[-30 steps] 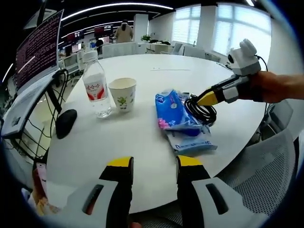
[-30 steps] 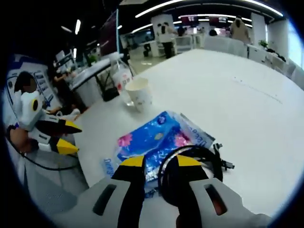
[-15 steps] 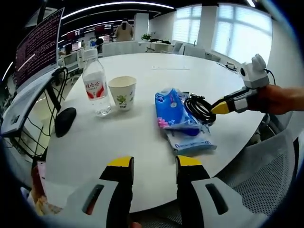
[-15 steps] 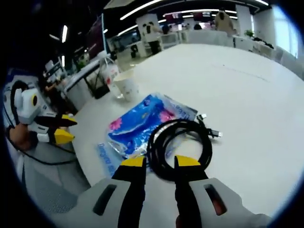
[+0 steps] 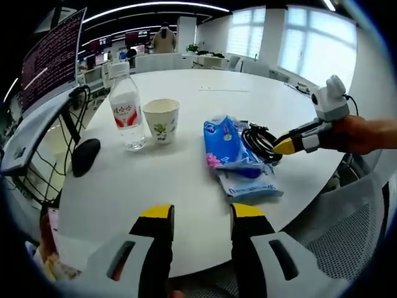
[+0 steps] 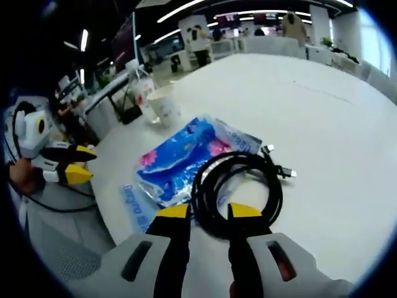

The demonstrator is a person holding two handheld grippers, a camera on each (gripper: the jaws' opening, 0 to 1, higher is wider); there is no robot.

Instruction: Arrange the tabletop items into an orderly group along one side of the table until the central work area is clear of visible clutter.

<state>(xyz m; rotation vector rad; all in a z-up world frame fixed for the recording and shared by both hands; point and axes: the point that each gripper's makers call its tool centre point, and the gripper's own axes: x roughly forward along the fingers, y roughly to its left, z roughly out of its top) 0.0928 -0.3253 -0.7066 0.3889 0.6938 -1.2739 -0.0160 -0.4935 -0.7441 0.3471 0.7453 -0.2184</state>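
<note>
Left gripper view: The left gripper (image 5: 195, 214) was seen at 6 o'clock, its yellow-tipped jaws parted with nothing between them, above the near edge of the white table (image 5: 186, 186). A bottle (image 5: 126, 113) and a cup (image 5: 161, 121) were noted just beside each other at 11 o'clock, with a mouse (image 5: 85, 157) at 9 o'clock near the table edge. A blue pack (image 5: 232, 155) was observed right of centre, and a coiled black cable (image 5: 260, 141) was lying partly on its right side. The right gripper (image 5: 286, 145) was seen at 3 o'clock, its tips at the cable; whether it was clenched cannot be told from here.

Right gripper view: The right gripper (image 6: 208, 214) was seen at 6 o'clock, its jaws set about the near loop of the cable (image 6: 239, 186), slightly apart. The pack (image 6: 180, 164) was noted at centre, under the cable's left part. The cup (image 6: 164, 107) and bottle (image 6: 141, 88) were recorded at 11 o'clock. The left gripper (image 6: 77, 164) was observed at 9 o'clock, jaws parted.
</note>
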